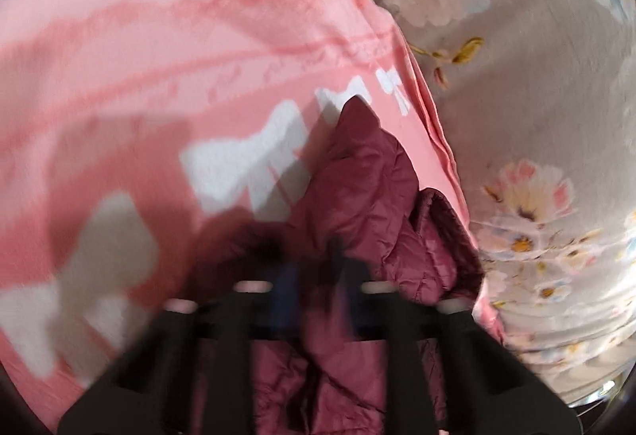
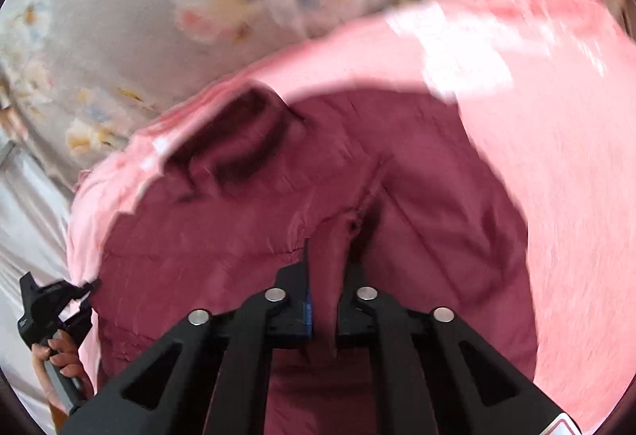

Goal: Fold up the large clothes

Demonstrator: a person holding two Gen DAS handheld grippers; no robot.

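Note:
A maroon quilted jacket (image 1: 357,172) lies crumpled on a pink cloth with white bows (image 1: 159,37). My left gripper (image 1: 314,260), blurred at the bottom of the left wrist view, is shut on a raised fold of the jacket. In the right wrist view the jacket (image 2: 222,236) spreads wide over the pink cloth (image 2: 556,156). A ridge of its fabric is pinched between the fingers of my right gripper (image 2: 328,264). The left gripper (image 2: 89,286) also shows at the jacket's left edge, held by a hand (image 2: 59,351).
A grey floral bed sheet (image 1: 536,77) lies under the pink cloth, to its right in the left wrist view. It shows beyond the cloth (image 2: 119,37) in the right wrist view. Pale plain fabric (image 2: 28,220) hangs at the far left.

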